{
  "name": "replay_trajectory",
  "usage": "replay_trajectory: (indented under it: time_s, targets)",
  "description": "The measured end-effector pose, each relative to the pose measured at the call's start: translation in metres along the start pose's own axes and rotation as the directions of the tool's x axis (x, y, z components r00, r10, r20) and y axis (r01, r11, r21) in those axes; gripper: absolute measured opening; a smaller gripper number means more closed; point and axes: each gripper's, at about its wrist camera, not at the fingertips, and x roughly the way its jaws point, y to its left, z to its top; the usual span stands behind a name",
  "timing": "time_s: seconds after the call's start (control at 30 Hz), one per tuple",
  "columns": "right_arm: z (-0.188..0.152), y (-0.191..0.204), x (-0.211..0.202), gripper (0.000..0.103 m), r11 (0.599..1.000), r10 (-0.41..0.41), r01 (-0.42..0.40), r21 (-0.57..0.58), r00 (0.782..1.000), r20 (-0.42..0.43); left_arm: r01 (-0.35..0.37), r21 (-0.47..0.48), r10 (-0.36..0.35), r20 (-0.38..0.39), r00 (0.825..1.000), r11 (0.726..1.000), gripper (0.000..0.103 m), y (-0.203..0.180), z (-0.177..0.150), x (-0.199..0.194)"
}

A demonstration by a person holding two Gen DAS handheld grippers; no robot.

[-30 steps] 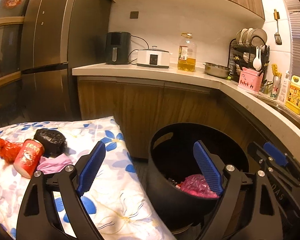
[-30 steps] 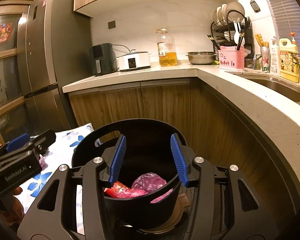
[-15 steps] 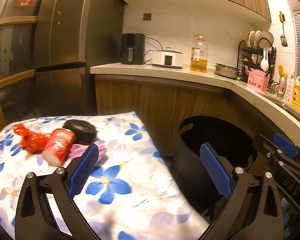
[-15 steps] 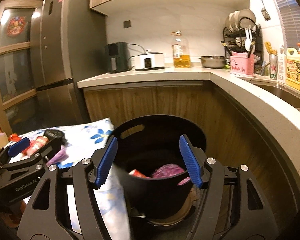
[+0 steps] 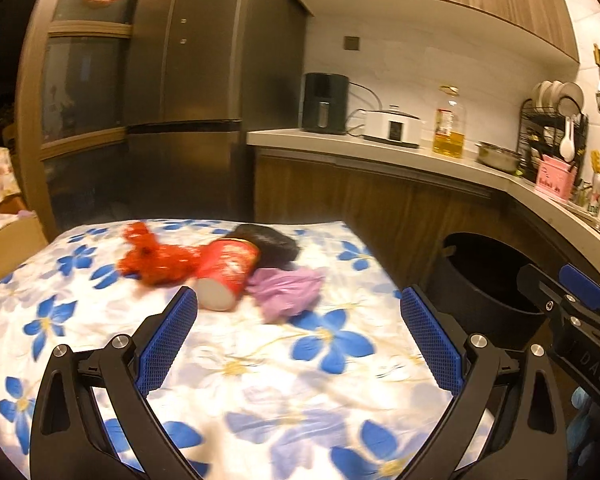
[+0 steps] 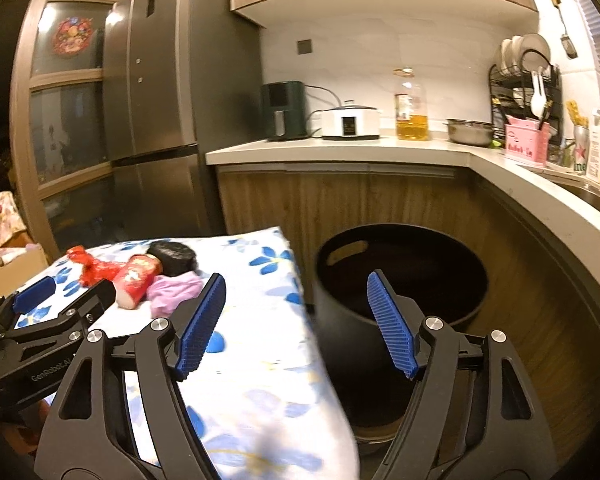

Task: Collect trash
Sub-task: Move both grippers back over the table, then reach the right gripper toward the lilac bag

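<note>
Our left gripper (image 5: 298, 334) is spread wide and holds nothing, hovering over the flowered cloth (image 5: 260, 380). Just ahead of it, between the lines of its two fingers, lies the trash: a purple wad (image 5: 286, 294) nearest the gripper, a red cup (image 5: 226, 270) on its side touching the wad toward our left finger, a red crinkled bag (image 5: 154, 258) further left against the cup, and a black bag (image 5: 270, 242) behind the cup. The black bin (image 5: 488, 280) stands off to the right of this gripper, beside the cloth's edge, below the curved counter (image 5: 420, 158).

Our right gripper (image 6: 294, 326) is also released, with nothing between its fingers; its left finger hangs over the cloth's edge and its right finger over the bin (image 6: 400, 280), which sits just ahead and slightly right. From here the trash pile lies ahead to the left, the purple wad (image 6: 172, 292) closest, and the left gripper (image 6: 64, 306) shows low at the left. We cannot tell what is inside the bin
</note>
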Motion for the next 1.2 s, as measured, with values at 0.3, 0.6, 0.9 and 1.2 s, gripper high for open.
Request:
replay_trajectory:
  time_s: [0.3, 0.6, 0.9, 1.2]
  targets:
    - [-0.011, 0.053, 0.02, 0.073, 0.997, 0.075, -0.076, -0.034, 0.997, -0.035, -0.108, -0.047, 0.107, -0.013, 0.994, 0.993, 0.097, 0.058, -0.01, -0.005]
    - [-0.024, 0.091, 0.057, 0.073, 0.99, 0.127, -0.132, -0.058, 0.988, -0.09, -0.197, -0.107, 0.194, -0.039, 0.98, 0.975, 0.097, 0.112, -0.017, -0.002]
    - [-0.027, 0.124, 0.116, 0.073, 0.986, 0.137, -0.149, -0.071, 0.979, -0.148, -0.22, -0.124, 0.216, -0.049, 0.975, 0.967, 0.097, 0.134, -0.018, 0.012]
    - [-0.03, 0.141, 0.17, 0.072, 0.987, 0.136, -0.152, -0.057, 0.965, -0.225, -0.211, -0.123, 0.207, -0.039, 0.978, 0.97, 0.097, 0.138, -0.008, 0.032]
